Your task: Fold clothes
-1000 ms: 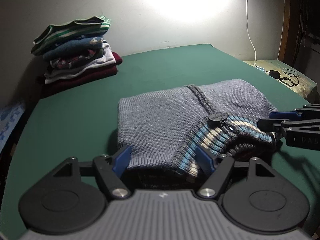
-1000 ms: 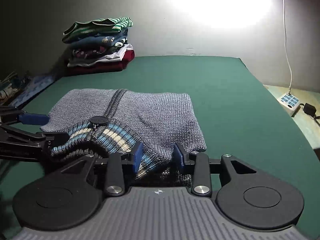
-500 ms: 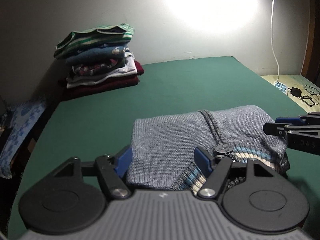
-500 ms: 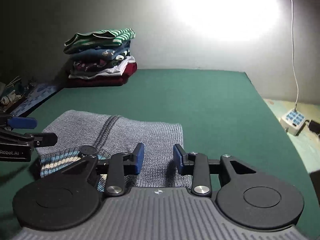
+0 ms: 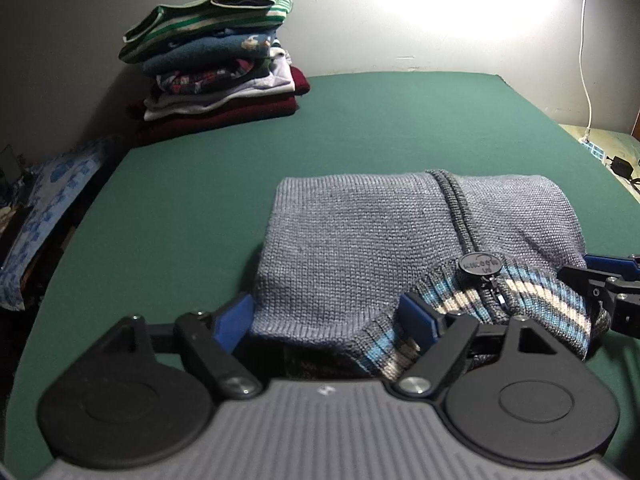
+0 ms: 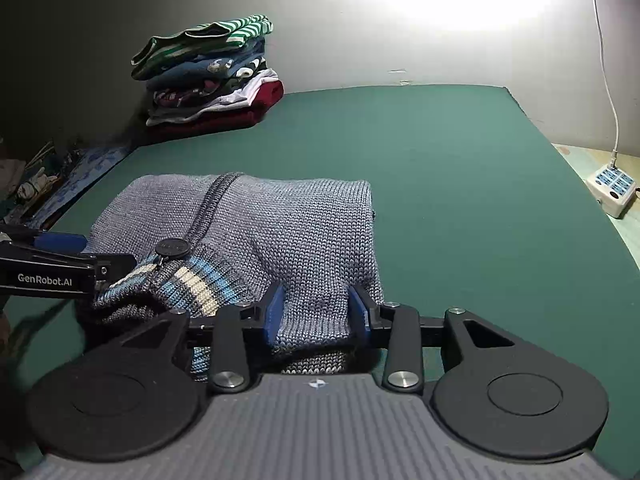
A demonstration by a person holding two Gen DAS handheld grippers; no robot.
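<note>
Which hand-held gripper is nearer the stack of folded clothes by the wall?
Left. The left hand-held gripper sits at the grey sweater's edge on the stack's side; the right hand-held gripper holds the sweater's opposite end, farther from it.

Sweater [image 5: 360, 236]: grey-blue knit, darker grey ribbed placket, black round zip pull [image 5: 479, 264]; its band [image 5: 536, 300] is striped in blue, cream and dark grey.

Surface beneath the sweater [image 6: 460, 168]: plain green.

Pile of folded clothes [image 5: 216, 64] beyond the sweater: green-and-white stripes on top, then printed blue, dark patterned, white, maroon at the bottom.

Gripper pads [image 6: 274, 314]: blue on black.
</note>
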